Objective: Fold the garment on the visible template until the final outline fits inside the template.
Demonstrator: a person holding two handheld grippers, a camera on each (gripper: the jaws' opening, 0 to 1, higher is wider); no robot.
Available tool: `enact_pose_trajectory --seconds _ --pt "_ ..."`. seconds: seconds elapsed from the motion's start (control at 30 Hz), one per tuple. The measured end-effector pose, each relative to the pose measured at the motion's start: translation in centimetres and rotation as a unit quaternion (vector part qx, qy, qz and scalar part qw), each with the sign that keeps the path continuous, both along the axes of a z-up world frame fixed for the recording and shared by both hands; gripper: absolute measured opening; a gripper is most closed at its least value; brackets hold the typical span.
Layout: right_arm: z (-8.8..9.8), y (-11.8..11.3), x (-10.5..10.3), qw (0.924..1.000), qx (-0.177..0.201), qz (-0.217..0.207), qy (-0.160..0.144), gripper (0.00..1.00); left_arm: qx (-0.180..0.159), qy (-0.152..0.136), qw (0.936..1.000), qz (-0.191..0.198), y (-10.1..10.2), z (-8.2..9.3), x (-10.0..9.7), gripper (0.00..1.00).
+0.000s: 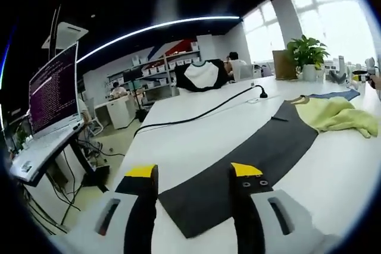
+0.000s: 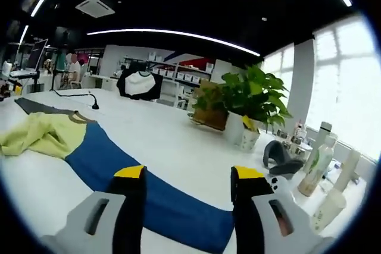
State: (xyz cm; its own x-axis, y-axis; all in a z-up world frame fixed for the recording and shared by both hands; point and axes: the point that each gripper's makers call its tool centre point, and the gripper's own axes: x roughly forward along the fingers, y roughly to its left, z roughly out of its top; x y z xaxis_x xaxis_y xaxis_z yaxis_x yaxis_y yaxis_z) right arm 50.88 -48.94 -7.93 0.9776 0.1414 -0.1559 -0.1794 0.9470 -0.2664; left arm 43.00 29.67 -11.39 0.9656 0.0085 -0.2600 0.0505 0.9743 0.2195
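The garment (image 1: pixel 338 115) is a pale yellow-green top, lying crumpled on the white table (image 1: pixel 196 129). In the left gripper view it appears as a loose heap with soft folds and one edge trailing toward the right. It rests at the junction of two flat template sections: a dark grey template strip (image 1: pixel 238 165) that runs from the garment toward the camera, and a blue template strip (image 1: pixel 336 94) that extends behind it.

In the right gripper view the same garment (image 2: pixel 41 135) lies at the left, bunched, with a tan neckband visible at its upper edge. It overlaps the near end of the blue template strip (image 2: pixel 143 188), which runs diagonally toward the lower right. The dark grey template strip (image 2: pixel 36 106) continues beyond the garment.

The left gripper (image 1: pixel 193 173) hovers above the near end of the dark grey strip. Its jaws stand apart and hold nothing. The right gripper (image 2: pixel 187 176) hovers above the blue strip, jaws likewise apart and empty. Both are well apart from the garment.

A black cable (image 1: pixel 202 113) crosses the table. A potted plant (image 2: pixel 250 102) stands near the far table edge. Bottles (image 2: pixel 315 168) stand to its right.
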Motion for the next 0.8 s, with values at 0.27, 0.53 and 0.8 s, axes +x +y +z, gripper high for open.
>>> enact_pose_trajectory --seconds 0.27,0.53,0.8 --pt "2.0 4.1 -1.2 0.9984 -0.011 0.048 -0.028 0.84 -0.002 -0.032 0.9990 -0.030 -3.8 1.8 -0.6 0.87" --pt "3.6 7.6 -2.8 0.9947 0.003 0.090 -0.050 0.99 0.001 -0.064 0.9896 -0.129 -11.5 3.4 -2.1 1.00" --pt "3.7 10.4 -4.9 0.9922 0.004 0.111 -0.057 0.99 0.016 -0.084 0.9690 -0.232 -19.7 3.8 -4.2 1.00"
